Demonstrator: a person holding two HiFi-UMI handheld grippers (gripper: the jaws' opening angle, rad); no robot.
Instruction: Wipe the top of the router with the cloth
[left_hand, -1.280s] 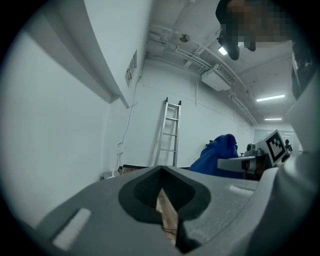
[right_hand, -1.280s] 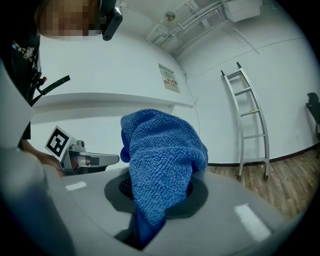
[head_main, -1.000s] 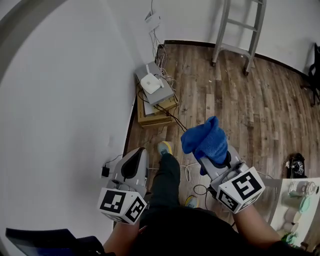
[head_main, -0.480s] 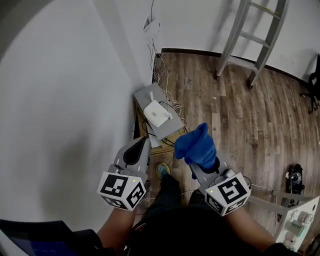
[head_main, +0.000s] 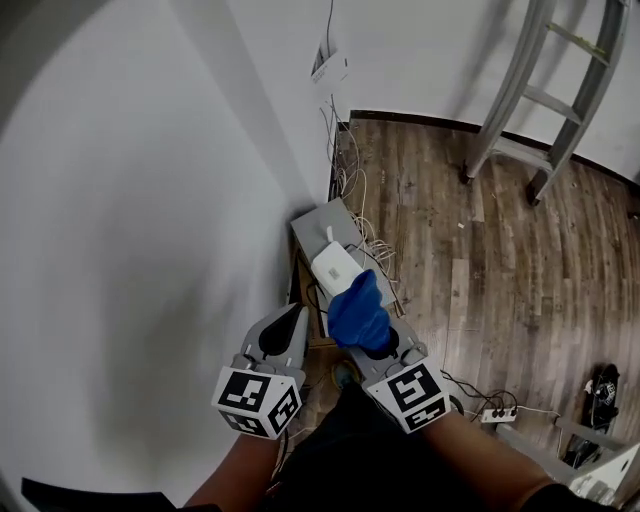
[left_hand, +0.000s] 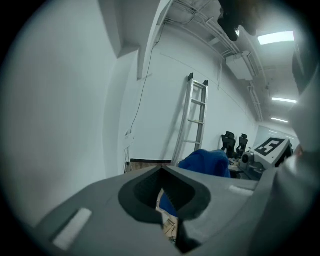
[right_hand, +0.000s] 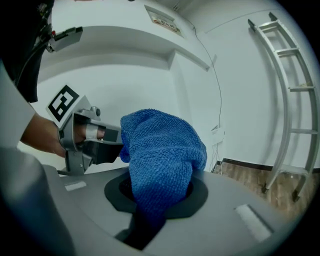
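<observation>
- The right tongs (head_main: 368, 335) clamp a bunched blue terry cloth (head_main: 357, 310).
- The left tongs (head_main: 295, 315) are pressed together, empty, just beside it.
- The cloth overlaps the near end of the flat white router (head_main: 334, 266); contact is unclear.
- The router lies on a grey box (head_main: 318, 222) against the white wall (head_main: 150, 200).
</observation>
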